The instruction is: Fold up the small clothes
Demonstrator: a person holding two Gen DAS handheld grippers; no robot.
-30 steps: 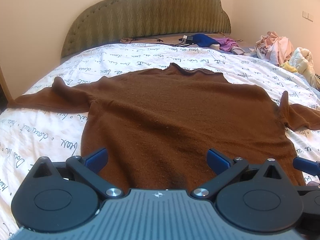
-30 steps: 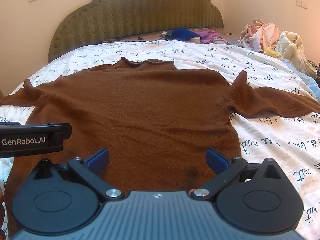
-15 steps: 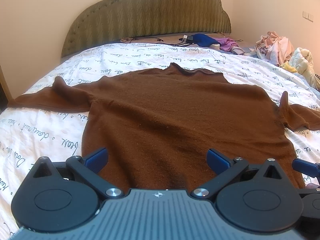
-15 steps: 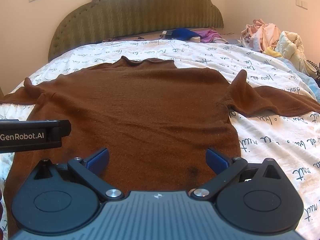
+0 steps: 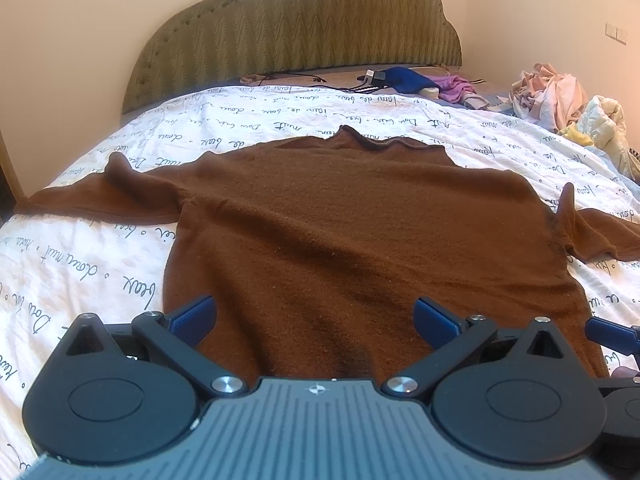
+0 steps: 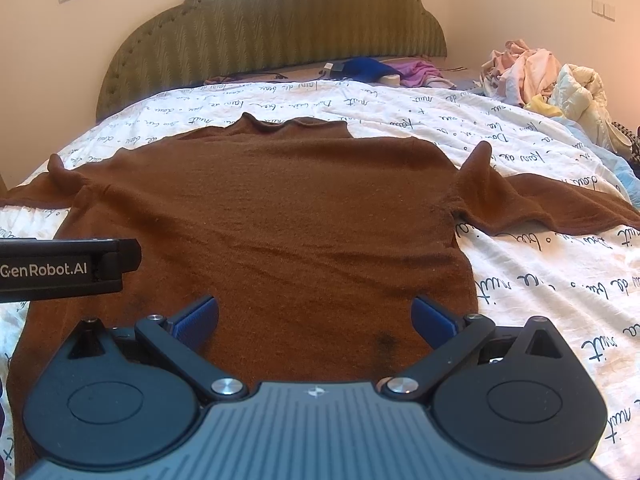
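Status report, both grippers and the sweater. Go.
Left gripper open, right gripper open, both empty. Brown sweater flat on bed, sleeves out, unfolded. Nothing on it; laundry pile off right.

A plain dark-brown knitted sweater (image 5: 360,232) lies on a white bedsheet (image 5: 80,264) printed with dark cursive script. The olive-green padded headboard (image 6: 280,28) carries a zigzag weave. Blue finger pads (image 6: 196,318).

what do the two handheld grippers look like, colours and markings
Both match. The left gripper and right gripper each have a grey ribbed body with a small star emblem, two round black housings, black linkage arms with silver pivot screws, and textured blue finger pads. In the right wrist view, the left one's black side reads GenRobot.AI in white.
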